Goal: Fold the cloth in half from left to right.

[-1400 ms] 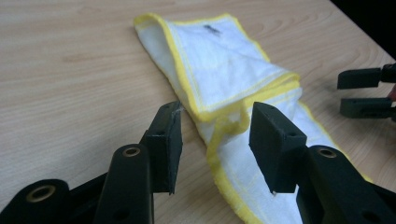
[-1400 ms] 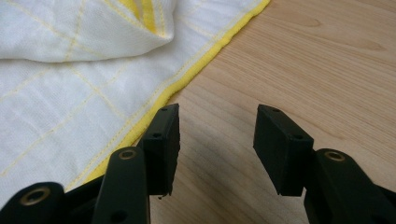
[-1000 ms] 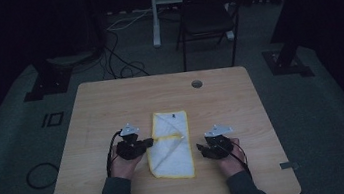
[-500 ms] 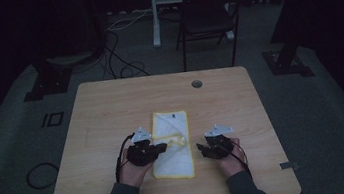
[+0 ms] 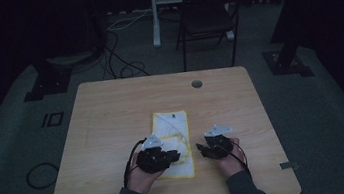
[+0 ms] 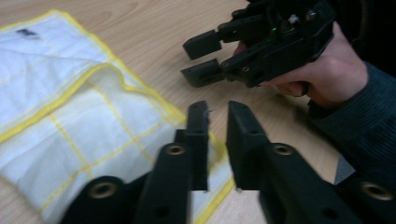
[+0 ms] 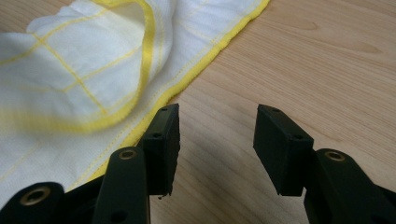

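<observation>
white cloth [image 5: 173, 139] with yellow edging and thin yellow grid lines lies on a wooden table [image 5: 111, 110], part folded, one yellow-hemmed flap turned over the layer beneath. from above, the left gripper [image 5: 170, 156] sits over the cloth's near left part and covers it, so the folds under it cannot be read; the dim light blurs the rest. the left gripper view shows its jaws a narrow gap apart, having just been opening, with nothing between them, poised above the cloth's [image 6: 70, 112] near edge. the right gripper [image 5: 202, 148] rests just beside the cloth's right edge; the right gripper view shows its jaws well apart over bare wood, empty, the hem [image 7: 205, 51] running close past the left jaw. the cloth's far side is cut off in both gripper views. a small dark label [image 6: 21, 31] near one corner is too blurred to read.
</observation>
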The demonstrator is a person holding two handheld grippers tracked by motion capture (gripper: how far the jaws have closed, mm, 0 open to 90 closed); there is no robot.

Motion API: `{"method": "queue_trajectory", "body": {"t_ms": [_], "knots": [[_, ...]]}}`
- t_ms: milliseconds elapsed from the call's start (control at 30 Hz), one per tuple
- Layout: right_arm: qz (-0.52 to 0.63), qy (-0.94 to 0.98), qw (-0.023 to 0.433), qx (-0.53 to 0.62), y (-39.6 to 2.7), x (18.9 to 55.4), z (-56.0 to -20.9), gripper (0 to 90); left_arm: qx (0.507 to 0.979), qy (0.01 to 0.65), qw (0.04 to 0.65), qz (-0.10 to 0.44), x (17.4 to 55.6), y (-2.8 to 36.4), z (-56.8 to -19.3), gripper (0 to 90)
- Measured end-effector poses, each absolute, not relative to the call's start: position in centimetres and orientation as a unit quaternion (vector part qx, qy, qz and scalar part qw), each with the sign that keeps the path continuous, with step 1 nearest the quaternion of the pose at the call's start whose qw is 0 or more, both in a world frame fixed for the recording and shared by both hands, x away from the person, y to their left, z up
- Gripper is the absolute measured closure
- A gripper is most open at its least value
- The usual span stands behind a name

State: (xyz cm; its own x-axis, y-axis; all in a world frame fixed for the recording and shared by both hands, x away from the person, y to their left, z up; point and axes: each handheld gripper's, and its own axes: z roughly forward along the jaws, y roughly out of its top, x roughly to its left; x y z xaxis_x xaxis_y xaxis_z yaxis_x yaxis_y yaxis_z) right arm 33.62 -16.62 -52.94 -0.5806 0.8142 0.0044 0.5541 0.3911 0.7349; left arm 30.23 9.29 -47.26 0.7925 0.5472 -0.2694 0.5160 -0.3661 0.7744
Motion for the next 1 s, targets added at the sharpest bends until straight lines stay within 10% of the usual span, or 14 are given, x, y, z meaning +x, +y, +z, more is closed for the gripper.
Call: {"method": "queue_trajectory", "body": {"t_ms": [1000], "knots": [[0.381,0.823,0.185,0.379,-12.5,35.2,-51.6,54.3,0.815,0.412,0.403,0.064,32.4,13.6,-51.4,71.4]]}}
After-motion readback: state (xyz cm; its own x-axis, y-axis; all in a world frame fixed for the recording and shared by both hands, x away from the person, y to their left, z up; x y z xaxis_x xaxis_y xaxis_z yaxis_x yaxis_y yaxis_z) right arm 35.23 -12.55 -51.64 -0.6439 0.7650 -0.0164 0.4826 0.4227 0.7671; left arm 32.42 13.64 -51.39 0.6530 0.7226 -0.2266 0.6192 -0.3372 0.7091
